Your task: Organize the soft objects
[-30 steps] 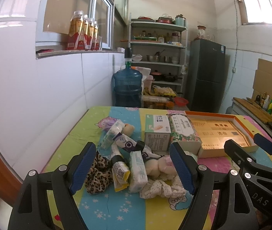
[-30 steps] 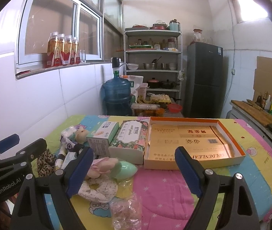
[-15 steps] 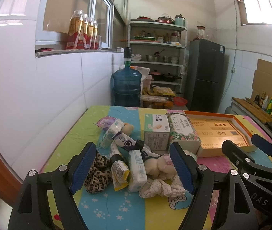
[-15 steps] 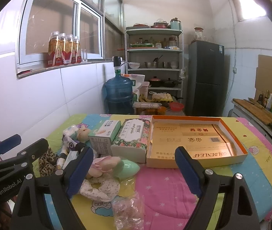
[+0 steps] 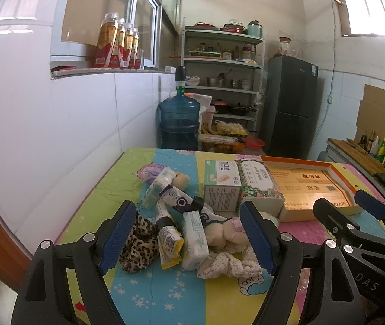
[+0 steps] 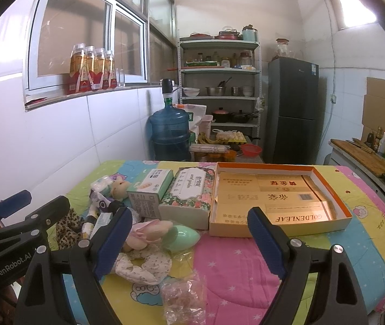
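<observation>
A pile of soft things lies on the colourful tablecloth: a leopard-print scrunchie (image 5: 138, 246), a floral scrunchie (image 5: 227, 266), a pink plush toy (image 5: 225, 233), tissue packs (image 5: 195, 239) and tubes. My left gripper (image 5: 187, 238) is open and empty, hovering just before the pile. My right gripper (image 6: 189, 241) is open and empty, above the plush toy (image 6: 149, 233), the green egg-shaped object (image 6: 183, 239) and the floral scrunchie (image 6: 143, 266). An open orange-rimmed box (image 6: 276, 197) lies to the right; it also shows in the left wrist view (image 5: 314, 184).
A small carton (image 6: 150, 189) and a floral tissue box (image 6: 189, 192) stand behind the pile. A clear crumpled bag (image 6: 184, 298) lies near the front edge. A blue water jug (image 6: 169, 132), shelves and a fridge (image 6: 292, 108) stand beyond the table.
Both grippers have drifted slightly; the table items sit a little higher in the right wrist view. Nothing was grasped or moved.
</observation>
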Action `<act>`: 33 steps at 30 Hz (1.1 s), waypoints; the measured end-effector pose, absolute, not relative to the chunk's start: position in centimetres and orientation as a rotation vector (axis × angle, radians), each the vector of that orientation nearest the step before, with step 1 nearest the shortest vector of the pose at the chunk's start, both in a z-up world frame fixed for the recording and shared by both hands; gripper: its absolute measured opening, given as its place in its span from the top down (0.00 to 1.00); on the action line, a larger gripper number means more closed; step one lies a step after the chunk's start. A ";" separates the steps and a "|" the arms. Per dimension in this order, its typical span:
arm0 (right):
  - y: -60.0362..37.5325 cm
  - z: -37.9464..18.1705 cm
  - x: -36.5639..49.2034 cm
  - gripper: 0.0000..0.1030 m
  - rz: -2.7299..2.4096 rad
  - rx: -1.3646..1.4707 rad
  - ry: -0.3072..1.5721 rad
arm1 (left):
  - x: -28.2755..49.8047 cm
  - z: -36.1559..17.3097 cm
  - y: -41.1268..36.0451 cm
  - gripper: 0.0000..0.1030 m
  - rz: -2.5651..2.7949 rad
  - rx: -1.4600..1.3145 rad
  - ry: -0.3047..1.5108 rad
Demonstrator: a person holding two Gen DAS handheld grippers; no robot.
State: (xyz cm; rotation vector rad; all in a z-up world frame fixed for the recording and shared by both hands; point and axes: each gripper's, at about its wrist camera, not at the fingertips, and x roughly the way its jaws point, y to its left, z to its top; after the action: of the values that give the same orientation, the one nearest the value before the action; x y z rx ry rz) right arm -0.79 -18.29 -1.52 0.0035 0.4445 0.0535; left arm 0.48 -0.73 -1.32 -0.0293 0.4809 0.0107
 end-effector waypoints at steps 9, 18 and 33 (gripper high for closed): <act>-18.1 -1.6 -0.8 0.15 0.056 0.005 0.447 | 0.2 -1.8 -1.0 0.22 0.007 -0.030 0.479; -17.9 -1.6 -0.9 0.15 0.057 0.006 0.449 | 0.1 -1.9 -1.1 0.22 0.006 -0.033 0.480; -18.0 -3.1 -1.3 0.15 0.094 0.051 0.455 | -0.9 -3.1 2.1 0.22 0.024 -0.051 0.470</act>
State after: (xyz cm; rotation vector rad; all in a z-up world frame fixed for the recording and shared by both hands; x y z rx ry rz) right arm -1.31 -17.97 -3.11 0.0508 0.4550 0.0939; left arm -0.86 2.06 -3.07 -0.0510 0.4704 0.0242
